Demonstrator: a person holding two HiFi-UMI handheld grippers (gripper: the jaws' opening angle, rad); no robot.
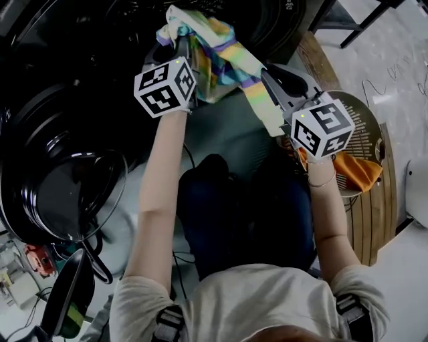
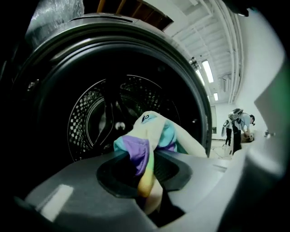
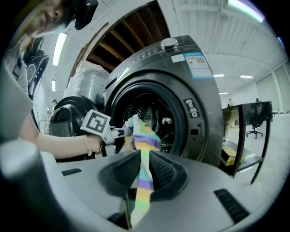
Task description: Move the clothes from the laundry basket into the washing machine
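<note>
A pastel striped garment (image 1: 224, 57) stretches between both grippers in front of the washing machine's dark drum mouth (image 1: 134, 17). My left gripper (image 1: 179, 45) is shut on its bunched upper end, right at the opening. The left gripper view shows that cloth (image 2: 146, 147) pinched between the jaws, with the perforated drum (image 2: 108, 113) behind. My right gripper (image 1: 266, 75) is shut on the lower strip, and the cloth (image 3: 144, 179) runs between its ribbed pads. The round laundry basket (image 1: 364, 127) stands behind the right hand with an orange garment (image 1: 358, 170) in it.
The washer's round door (image 1: 60, 174) hangs open at the left. A black-framed table (image 3: 253, 131) stands to the right of the machine. People (image 2: 238, 127) stand far off across the room. The person's legs (image 1: 241, 207) are below the arms.
</note>
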